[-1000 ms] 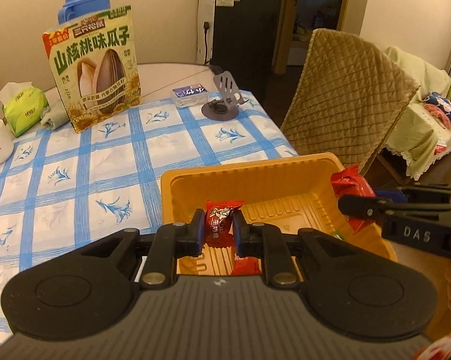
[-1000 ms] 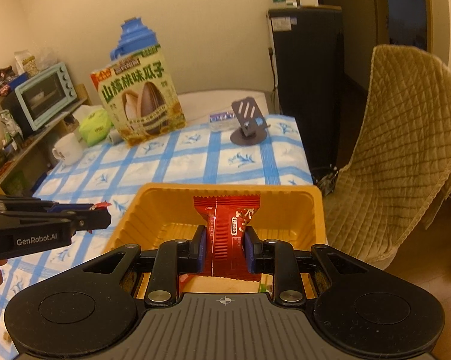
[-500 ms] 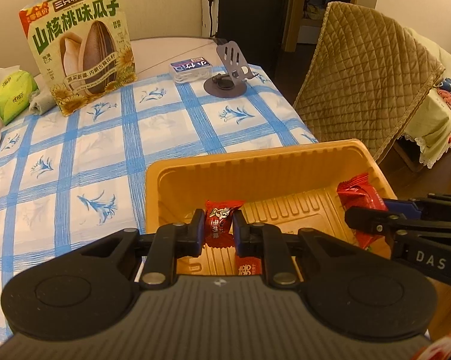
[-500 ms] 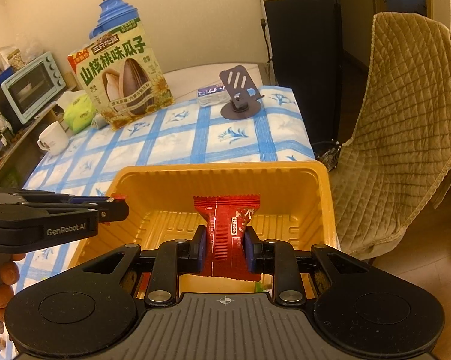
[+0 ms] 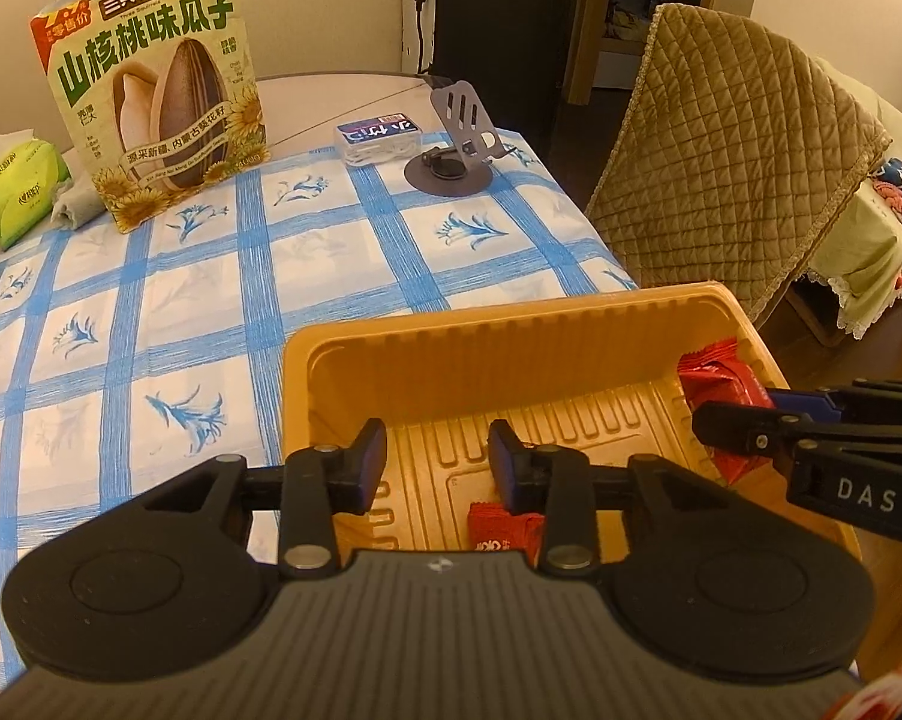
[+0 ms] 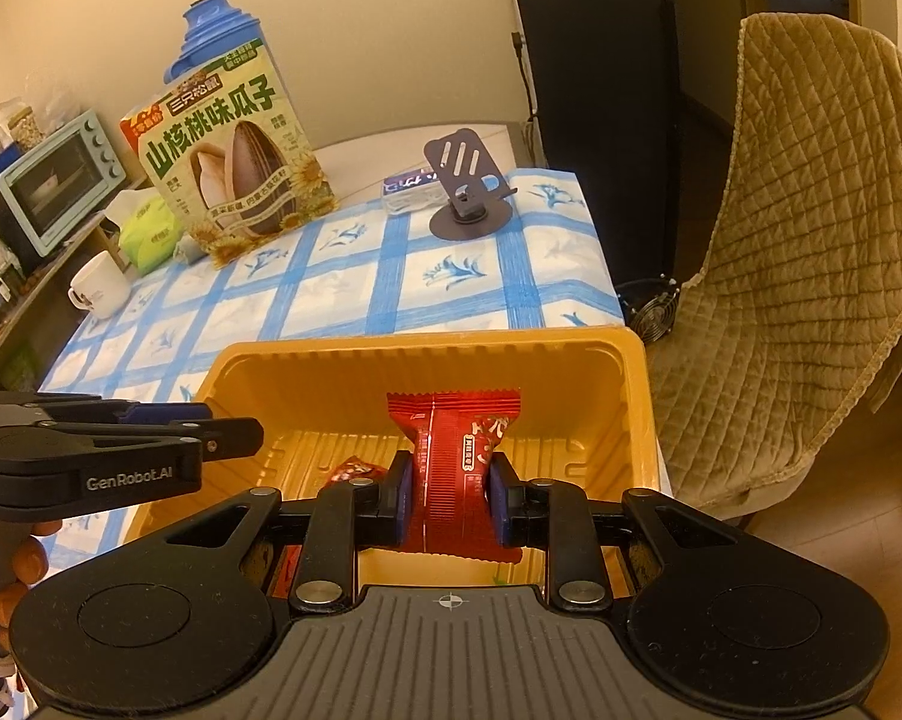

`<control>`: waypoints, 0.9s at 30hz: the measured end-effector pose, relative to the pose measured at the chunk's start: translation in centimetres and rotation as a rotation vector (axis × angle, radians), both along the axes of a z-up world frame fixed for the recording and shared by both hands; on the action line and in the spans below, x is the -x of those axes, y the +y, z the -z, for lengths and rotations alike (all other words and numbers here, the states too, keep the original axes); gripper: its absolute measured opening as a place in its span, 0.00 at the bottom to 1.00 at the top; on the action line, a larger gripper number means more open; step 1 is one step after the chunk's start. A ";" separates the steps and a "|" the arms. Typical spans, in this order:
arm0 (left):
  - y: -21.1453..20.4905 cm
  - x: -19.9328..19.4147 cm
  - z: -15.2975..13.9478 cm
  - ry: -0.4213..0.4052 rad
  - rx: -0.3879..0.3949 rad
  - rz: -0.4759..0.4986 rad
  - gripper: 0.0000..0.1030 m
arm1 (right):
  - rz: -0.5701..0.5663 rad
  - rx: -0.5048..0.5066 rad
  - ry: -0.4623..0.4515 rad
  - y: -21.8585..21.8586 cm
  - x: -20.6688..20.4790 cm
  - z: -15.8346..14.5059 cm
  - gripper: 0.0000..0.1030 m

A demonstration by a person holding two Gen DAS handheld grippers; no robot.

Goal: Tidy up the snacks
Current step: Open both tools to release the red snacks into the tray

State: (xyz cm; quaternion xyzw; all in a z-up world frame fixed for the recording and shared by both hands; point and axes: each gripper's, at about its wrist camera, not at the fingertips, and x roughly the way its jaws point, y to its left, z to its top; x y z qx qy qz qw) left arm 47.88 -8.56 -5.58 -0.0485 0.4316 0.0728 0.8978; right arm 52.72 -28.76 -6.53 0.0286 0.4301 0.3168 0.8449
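An orange plastic tray (image 5: pixel 481 354) sits at the near right corner of the table; it also shows in the right wrist view (image 6: pixel 427 366). My left gripper (image 5: pixel 436 462) is open and empty over the tray's near left part. A small red snack packet (image 5: pixel 502 531) lies on the tray floor just below it; it also shows in the right wrist view (image 6: pixel 355 471). My right gripper (image 6: pixel 448 483) is shut on a red snack bar packet (image 6: pixel 454 456), held upright over the tray. That packet shows in the left wrist view (image 5: pixel 721 381) at the tray's right side.
A large sunflower seed bag (image 5: pixel 157 102) stands at the far side of the blue checked tablecloth (image 5: pixel 211 276). A phone stand (image 5: pixel 451 144), a small box (image 5: pixel 379 135), a tissue pack (image 5: pixel 16 189) and a mug (image 6: pixel 97 285) are there too. A quilted chair (image 5: pixel 727 144) stands to the right.
My left gripper has opened and the small red packet it held has dropped onto the tray floor. Both grippers have moved lower over the tray. The right gripper still holds its packet.
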 end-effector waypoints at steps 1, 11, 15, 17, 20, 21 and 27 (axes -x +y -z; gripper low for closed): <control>0.0 0.0 -0.1 -0.001 0.001 -0.001 0.33 | -0.001 0.000 0.000 0.0 -0.1 0.0 0.25; 0.1 0.5 -0.5 -0.009 0.002 -0.010 0.33 | -0.019 0.004 0.012 0.9 -1.1 0.8 0.25; 0.3 0.8 -0.6 -0.010 -0.002 -0.017 0.36 | -0.007 -0.014 0.025 0.9 -1.4 1.1 0.25; 0.4 1.0 -0.6 -0.013 -0.004 -0.022 0.39 | -0.005 -0.031 0.050 0.9 -1.8 1.2 0.28; 0.5 1.3 -0.7 -0.014 -0.002 -0.023 0.43 | 0.000 -0.046 0.040 0.8 -1.8 1.0 0.50; 0.5 1.4 -0.8 -0.015 -0.003 -0.024 0.47 | 0.009 -0.046 0.027 0.7 -1.7 0.8 0.55; 0.5 2.5 -1.2 -0.025 0.009 -0.020 0.59 | 0.017 -0.046 0.002 0.2 -1.4 0.0 0.70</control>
